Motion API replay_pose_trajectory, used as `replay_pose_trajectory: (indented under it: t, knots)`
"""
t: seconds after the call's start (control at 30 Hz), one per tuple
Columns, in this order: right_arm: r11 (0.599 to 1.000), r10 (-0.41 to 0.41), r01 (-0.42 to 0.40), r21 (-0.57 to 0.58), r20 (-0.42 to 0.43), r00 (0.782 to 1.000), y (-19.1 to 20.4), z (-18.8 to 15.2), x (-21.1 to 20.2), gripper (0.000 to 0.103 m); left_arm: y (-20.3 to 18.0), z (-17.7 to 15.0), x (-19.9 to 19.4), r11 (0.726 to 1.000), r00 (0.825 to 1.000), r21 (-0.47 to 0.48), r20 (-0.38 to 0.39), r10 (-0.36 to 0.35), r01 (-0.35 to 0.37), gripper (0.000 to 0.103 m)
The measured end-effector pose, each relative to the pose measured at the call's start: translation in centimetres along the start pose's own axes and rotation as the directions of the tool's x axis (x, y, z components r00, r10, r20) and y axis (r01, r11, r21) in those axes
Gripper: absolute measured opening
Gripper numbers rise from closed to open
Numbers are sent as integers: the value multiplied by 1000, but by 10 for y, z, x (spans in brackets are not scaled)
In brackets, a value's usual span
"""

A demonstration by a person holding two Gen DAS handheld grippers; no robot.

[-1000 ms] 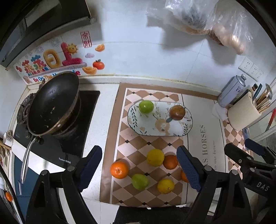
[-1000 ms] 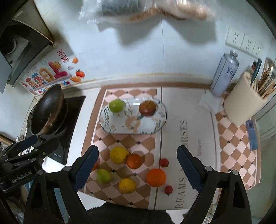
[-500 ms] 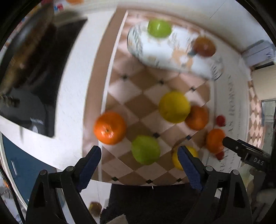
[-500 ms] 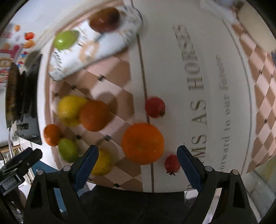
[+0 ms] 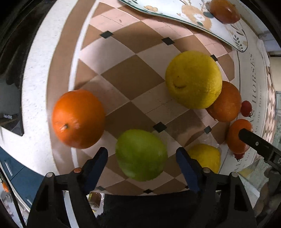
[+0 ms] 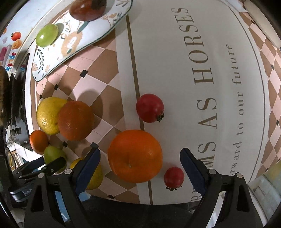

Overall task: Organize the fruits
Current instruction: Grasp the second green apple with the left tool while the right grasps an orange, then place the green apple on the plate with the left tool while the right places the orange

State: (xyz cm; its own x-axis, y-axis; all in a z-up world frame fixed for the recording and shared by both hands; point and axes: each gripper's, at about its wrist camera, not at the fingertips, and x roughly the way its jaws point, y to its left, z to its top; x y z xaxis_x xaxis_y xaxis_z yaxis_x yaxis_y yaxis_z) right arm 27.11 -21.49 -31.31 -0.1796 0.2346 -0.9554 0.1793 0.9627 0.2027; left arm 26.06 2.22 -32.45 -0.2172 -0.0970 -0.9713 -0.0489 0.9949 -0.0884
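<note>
My left gripper point(image 5: 141, 158) is open, its blue pads on either side of a green fruit point(image 5: 141, 155) on the checkered mat. An orange point(image 5: 78, 118) lies to its left, a big yellow citrus point(image 5: 193, 79) beyond. My right gripper point(image 6: 140, 163) is open around a large orange point(image 6: 134, 155). A small red fruit point(image 6: 173, 177) sits by its right finger and a larger red fruit point(image 6: 149, 107) lies beyond. The patterned plate point(image 6: 70, 43) at the far left holds a green fruit point(image 6: 47, 35) and a dark red fruit point(image 6: 87, 8).
More citrus lies between the grippers: a dark orange point(image 6: 75, 120), a yellow one point(image 6: 46, 115) and a small yellow one point(image 5: 205, 157). The black stove point(image 5: 10, 70) is at the left. The counter's front edge runs just under both grippers.
Both grippers have dropped close to the mat from high above. The left has come down over the green fruit and the right over the large orange. Both stay open.
</note>
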Motion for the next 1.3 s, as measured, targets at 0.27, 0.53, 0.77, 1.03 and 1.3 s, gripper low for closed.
replay_pose_trajectory:
  t: [0.27,0.53,0.77,1.03,1.3]
  knots:
    - [1000,26,-26,-1,-30,999,-4,2,14,72,-3,6,12,1000,999,9,28,16,-16,55]
    - [999,19,-19,-47,-1,1000,2,-5,8,67,-10,4,4,999,999,27,41,30,-31,55]
    - [992,94,-84,-94,106,990,17,8,-50,67,-21,21,-81,997,983,49,171,-72,64,55]
    - [977,181,-153,-150,202,963,70,78,-91,67,-25,95,-158,995,941,72,326,-93,74,55]
    - [971,205,-181,-156,153,967,119,133,-48,67,4,169,-127,998,972,21,226,-62,59,55]
